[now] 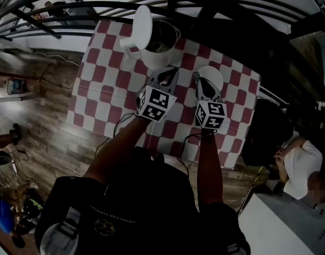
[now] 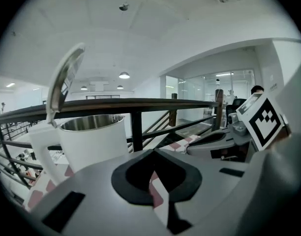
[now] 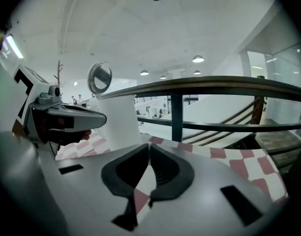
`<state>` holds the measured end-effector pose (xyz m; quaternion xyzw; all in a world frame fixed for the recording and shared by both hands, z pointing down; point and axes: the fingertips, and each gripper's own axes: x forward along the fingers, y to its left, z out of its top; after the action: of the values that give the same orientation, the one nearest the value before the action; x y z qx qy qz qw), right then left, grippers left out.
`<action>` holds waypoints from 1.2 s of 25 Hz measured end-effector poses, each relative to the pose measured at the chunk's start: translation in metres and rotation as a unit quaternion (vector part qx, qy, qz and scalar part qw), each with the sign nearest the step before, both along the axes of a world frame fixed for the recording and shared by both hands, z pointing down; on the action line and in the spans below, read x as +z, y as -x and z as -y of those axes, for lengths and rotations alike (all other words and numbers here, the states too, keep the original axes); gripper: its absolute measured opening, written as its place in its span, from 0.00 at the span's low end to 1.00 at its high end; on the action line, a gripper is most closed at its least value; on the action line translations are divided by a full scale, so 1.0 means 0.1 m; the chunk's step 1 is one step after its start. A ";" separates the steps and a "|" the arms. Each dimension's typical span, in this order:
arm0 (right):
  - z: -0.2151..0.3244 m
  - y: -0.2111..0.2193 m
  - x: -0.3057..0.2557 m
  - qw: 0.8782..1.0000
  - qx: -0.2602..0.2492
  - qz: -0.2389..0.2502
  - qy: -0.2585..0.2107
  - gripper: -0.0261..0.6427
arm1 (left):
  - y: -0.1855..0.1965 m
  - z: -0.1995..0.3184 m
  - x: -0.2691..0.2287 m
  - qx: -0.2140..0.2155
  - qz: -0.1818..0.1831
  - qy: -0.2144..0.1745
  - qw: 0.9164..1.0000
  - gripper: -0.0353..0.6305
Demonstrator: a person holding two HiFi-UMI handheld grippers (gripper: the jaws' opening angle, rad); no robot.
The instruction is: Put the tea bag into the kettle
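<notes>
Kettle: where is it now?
Head view: the kettle, lid open, stands at the far edge of the checkered table by the railing, just ahead of the left gripper.

White kettle (image 1: 152, 57), silvery steel inside, on a red-and-white chequered worktop (image 1: 109, 97); grey left tongs (image 1: 168, 72) and right tongs (image 1: 204, 84) show black pads and black-and-white square markers; brown wood-plank floor (image 1: 45, 137).

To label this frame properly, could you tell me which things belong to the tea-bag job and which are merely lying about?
Job: kettle, lid open; left hand-held gripper; right hand-held gripper. No tea bag visible.
Lying about: white round dish; checked tablecloth; black railing.
</notes>
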<state>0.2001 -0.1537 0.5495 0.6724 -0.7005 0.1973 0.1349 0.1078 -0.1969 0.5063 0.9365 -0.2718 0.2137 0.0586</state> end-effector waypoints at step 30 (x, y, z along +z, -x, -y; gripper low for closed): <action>1.02 1.05 -1.35 0.982 -0.132 -0.013 -0.138 0.08 | 1.55 0.54 -0.87 -0.170 -0.036 -0.070 0.982 0.06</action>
<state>0.0948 -0.2558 0.4148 0.5886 -0.8018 0.0710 0.0747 -0.0470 -0.2505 0.4192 0.8854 -0.4392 0.1470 0.0385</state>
